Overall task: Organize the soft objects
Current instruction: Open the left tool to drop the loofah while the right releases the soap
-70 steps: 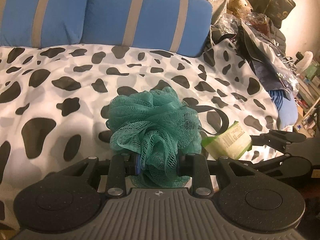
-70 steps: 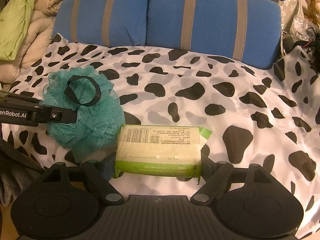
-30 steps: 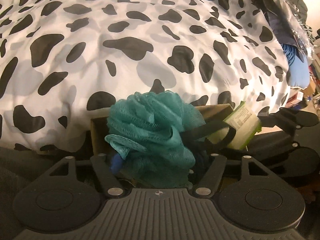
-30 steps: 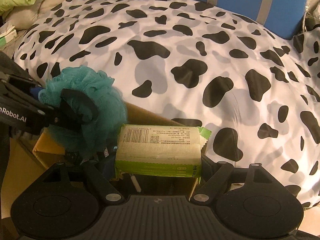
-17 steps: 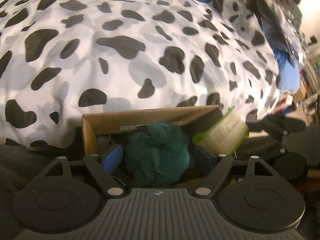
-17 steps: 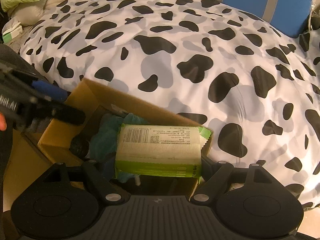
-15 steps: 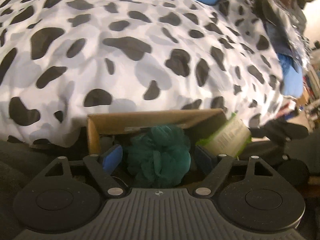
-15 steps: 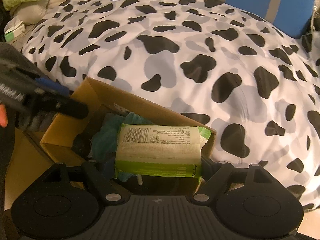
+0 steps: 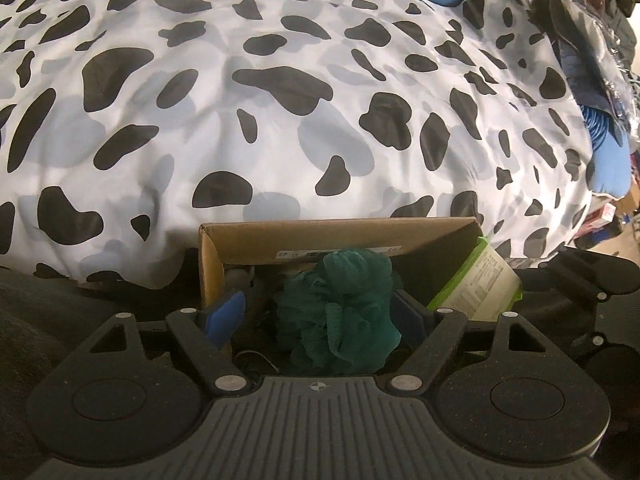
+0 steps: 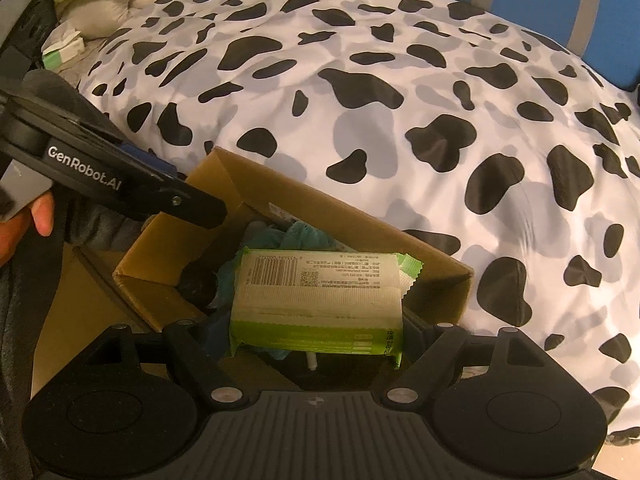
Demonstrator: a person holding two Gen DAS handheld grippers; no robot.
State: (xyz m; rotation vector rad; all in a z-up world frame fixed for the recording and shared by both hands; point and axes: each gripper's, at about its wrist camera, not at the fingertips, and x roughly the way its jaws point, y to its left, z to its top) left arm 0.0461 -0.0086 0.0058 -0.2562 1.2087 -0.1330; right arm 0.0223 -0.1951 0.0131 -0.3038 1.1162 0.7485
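A teal mesh puff (image 9: 340,308), bunched into ruffled folds, is seen inside an open cardboard box (image 9: 280,236) that stands against the edge of a bed (image 9: 280,100) covered in a cow-spot duvet. The puff lies between the jaws of the left gripper (image 9: 320,316), below their level; the jaws have just been opening and are spread wide, with a clear gap on the blue-padded left side, so the puff is released. A green and white pack (image 10: 316,300), printed with a barcode and small text, is clenched lengthwise between the jaws of the right gripper (image 10: 316,328). The pack is held over the box opening, above a patch of the teal mesh. In the right wrist view the left gripper is seen from the side over the box's left wall, with a hand (image 10: 24,224) behind it
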